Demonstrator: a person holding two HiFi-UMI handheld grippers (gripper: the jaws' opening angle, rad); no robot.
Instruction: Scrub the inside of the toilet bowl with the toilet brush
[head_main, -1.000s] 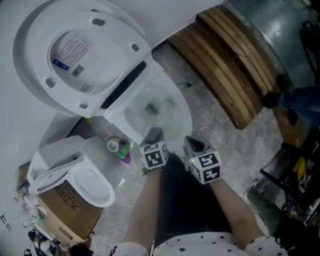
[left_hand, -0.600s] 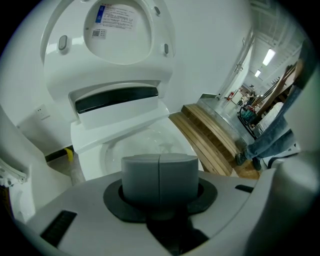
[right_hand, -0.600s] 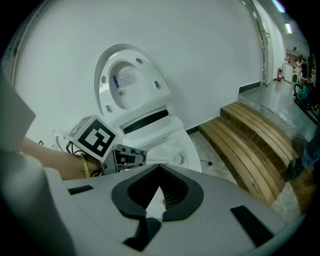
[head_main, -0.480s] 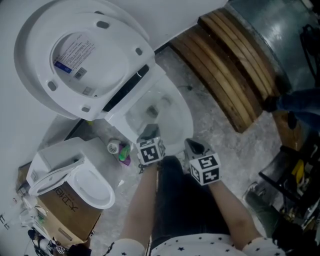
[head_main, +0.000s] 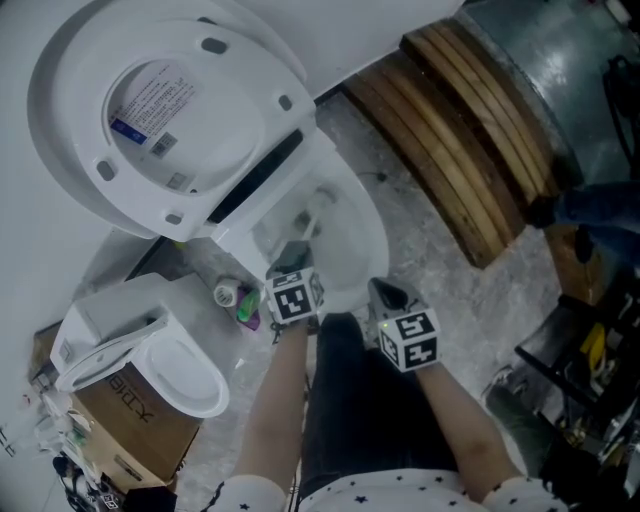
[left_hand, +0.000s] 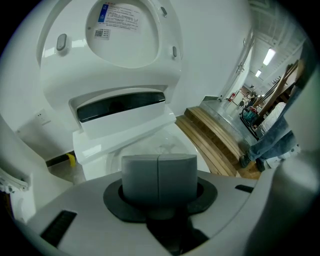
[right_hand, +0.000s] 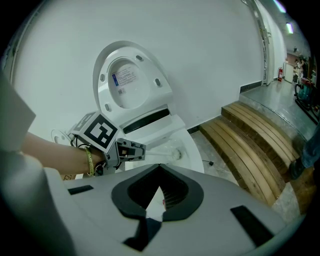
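At far left the raised white oval toilet lid (head_main: 150, 110) stands open. The left claw (head_main: 292, 262) is clamped on the thin pale handle of the white toilet brush (head_main: 312, 212), whose head sits inside the white ceramic toilet bowl (head_main: 372, 240), around its middle. Just right, by the bowl's near rim, the right claw (head_main: 390, 293) hangs with jaws apart, empty. The slim handle could twist in the grip under hard scrubbing, or flick water towards the curved wooden planks (head_main: 470, 140).

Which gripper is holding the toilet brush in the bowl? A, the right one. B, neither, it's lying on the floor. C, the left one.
C: the handle of the toilet brush runs from the shut jaws of the left gripper into the toilet bowl.
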